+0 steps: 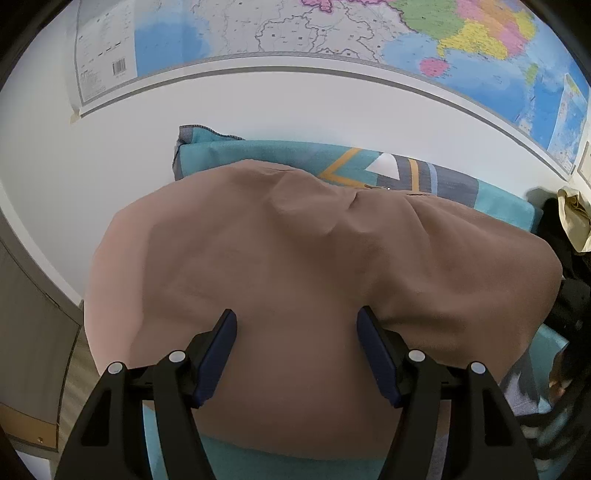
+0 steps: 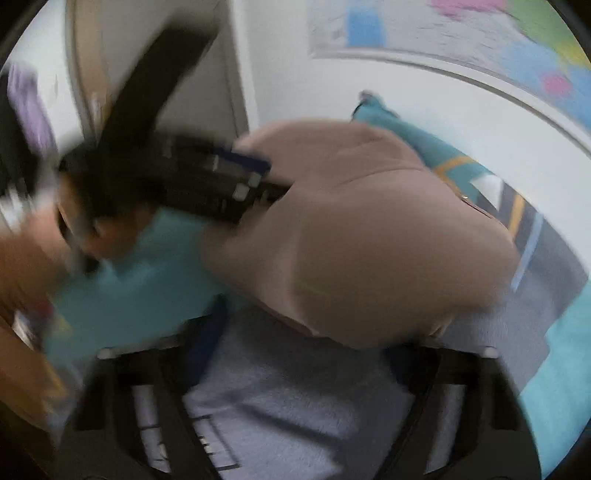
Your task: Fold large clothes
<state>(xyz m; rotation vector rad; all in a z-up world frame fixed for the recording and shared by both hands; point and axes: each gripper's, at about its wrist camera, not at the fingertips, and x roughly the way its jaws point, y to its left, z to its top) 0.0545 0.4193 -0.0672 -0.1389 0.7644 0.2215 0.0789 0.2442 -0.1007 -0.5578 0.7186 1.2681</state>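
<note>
One large brown garment (image 1: 314, 258) lies in a soft heap on the teal patterned blanket (image 1: 258, 151), below the wall map (image 1: 332, 33). It looks light, limp and matte, so it should drape and slide little; a judgement only, but its near hem or a corner seems the best place to pinch, since the mounded middle would only bunch. Two grippers are at work. The left gripper (image 1: 295, 325) hangs over the near part of the garment with its jaws well apart and nothing pinched between them. The right gripper (image 2: 295, 332) is by the garment's near edge, over grey cloth (image 2: 295, 398); that view is badly blurred, so whether it has hold of anything cannot be told. One map hangs above; one blanket lies underneath.
</note>
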